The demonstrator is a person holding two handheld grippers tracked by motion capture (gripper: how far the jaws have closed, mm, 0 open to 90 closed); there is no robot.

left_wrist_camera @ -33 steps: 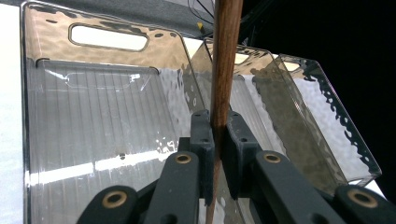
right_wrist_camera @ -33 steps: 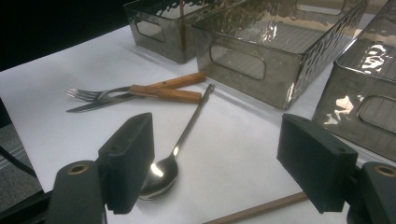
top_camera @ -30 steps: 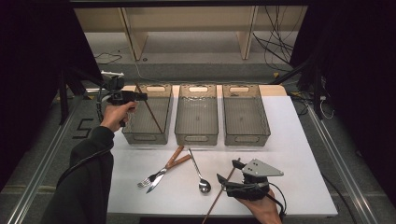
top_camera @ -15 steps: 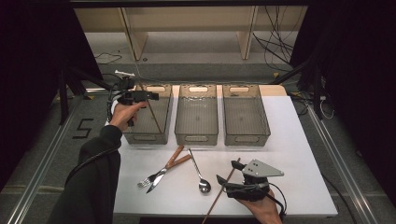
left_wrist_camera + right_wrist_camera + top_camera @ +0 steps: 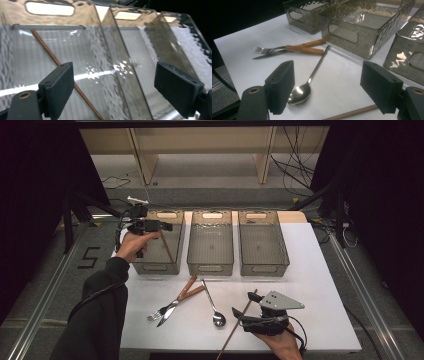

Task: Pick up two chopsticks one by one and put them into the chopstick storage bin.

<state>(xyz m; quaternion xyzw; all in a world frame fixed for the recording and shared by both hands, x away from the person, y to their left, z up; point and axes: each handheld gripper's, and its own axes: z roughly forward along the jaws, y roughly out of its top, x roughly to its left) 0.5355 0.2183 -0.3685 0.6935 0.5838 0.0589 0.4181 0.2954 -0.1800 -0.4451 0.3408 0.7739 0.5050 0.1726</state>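
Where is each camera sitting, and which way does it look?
High view: above the table, looking forward and down; both forearms, left gripper and right gripper show.
Left gripper view: between its open black jaws, into the clear plastic bin holding a thin brown chopstick.
Right gripper view: between its open jaws, toward the shiny metal spoon.
Shared: the spoon.

Bins [image 5: 210,245] clear smoky plastic, glossy, rippled; spoon [image 5: 308,82] polished metal; fork [image 5: 287,48], knife handles matt wood.

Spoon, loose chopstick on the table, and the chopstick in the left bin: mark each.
spoon [image 5: 300,93], right gripper view, on its bowl.
loose chopstick [image 5: 239,322], high view, mid-shaft.
chopstick in the left bin [image 5: 47,50], left gripper view, upper shaft.
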